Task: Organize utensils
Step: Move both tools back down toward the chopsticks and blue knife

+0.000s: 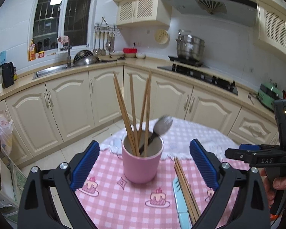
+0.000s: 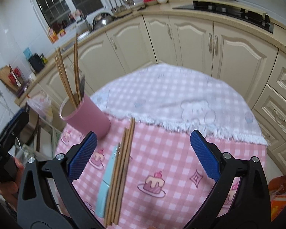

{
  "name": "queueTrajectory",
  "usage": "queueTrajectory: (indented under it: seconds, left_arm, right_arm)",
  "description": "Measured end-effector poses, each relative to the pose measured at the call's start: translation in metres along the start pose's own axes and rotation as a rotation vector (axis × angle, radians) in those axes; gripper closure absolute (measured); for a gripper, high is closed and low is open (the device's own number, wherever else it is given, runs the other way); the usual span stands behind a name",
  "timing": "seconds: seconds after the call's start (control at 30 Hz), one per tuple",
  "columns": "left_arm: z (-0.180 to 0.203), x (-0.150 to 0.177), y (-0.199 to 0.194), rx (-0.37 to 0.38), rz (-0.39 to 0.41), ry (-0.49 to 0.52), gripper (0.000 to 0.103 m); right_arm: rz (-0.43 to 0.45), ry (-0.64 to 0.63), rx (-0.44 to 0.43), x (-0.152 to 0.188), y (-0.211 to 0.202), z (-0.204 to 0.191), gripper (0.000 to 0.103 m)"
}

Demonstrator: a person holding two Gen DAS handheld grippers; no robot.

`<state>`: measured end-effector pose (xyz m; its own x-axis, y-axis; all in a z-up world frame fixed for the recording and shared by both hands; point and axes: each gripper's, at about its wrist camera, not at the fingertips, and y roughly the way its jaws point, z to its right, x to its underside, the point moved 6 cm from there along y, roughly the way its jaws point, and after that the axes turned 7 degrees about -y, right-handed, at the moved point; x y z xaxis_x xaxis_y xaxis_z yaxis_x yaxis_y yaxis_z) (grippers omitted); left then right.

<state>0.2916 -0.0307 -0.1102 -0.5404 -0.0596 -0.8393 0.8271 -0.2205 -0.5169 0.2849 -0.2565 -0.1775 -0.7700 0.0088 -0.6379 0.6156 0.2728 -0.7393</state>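
A round table covered with a pink-and-white checked cloth printed with cakes (image 1: 124, 200) fills the lower part of both views, and a paler white-checked fringed cloth (image 2: 162, 95) overlaps its far half, with cream kitchen cabinets (image 1: 66, 105) and a counter curving behind it. The left gripper (image 1: 145, 164), black with ribbed blue pads, hangs over the near edge of the table with its jaws spread wide, holding nothing; the pink cup sits between and just beyond its fingertips without touching either pad. The right gripper (image 2: 143, 154), of the same build, is likewise wide apart and empty above the pink cloth, and its side shows at the right edge of the left wrist view with a hand (image 1: 280, 181) on its handle. The tall pink cylindrical cup with a pale inside (image 1: 142, 162) stands upright on the pink cloth near the fringe of the white one; from the right wrist view it is off to the left of that gripper. In it stand several long wooden chopsticks (image 1: 132, 114), leaning apart, together with a grey metal spoon (image 1: 163, 125) whose bowl points up and tilts right over the rim. On the cloth to the right of the cup lies a loose bundle of wooden chopsticks (image 2: 122, 171), roughly parallel, and touching its left side lies a flat light-blue utensil (image 2: 104, 183) with a small toothed end
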Motion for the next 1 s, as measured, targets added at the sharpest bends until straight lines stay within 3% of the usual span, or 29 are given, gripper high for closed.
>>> queueTrajectory:
  seconds: [0.4, 0.6, 1.0]
  left_arm:
    - [0.004, 0.052, 0.032, -0.022, -0.171, 0.038, 0.009]
    - [0.001, 0.074, 0.044, -0.031, -0.239, 0.039, 0.009]
    - [-0.004, 0.094, 0.055, -0.037, -0.302, 0.025, 0.009]
  right_arm:
    - [-0.231, -0.141, 0.057, 0.061, 0.061, -0.02, 0.007]
    - [-0.273, -0.172, 0.075, 0.072, 0.073, -0.023, 0.007]
    - [-0.303, -0.235, 0.147, 0.071, 0.085, -0.031, 0.007]
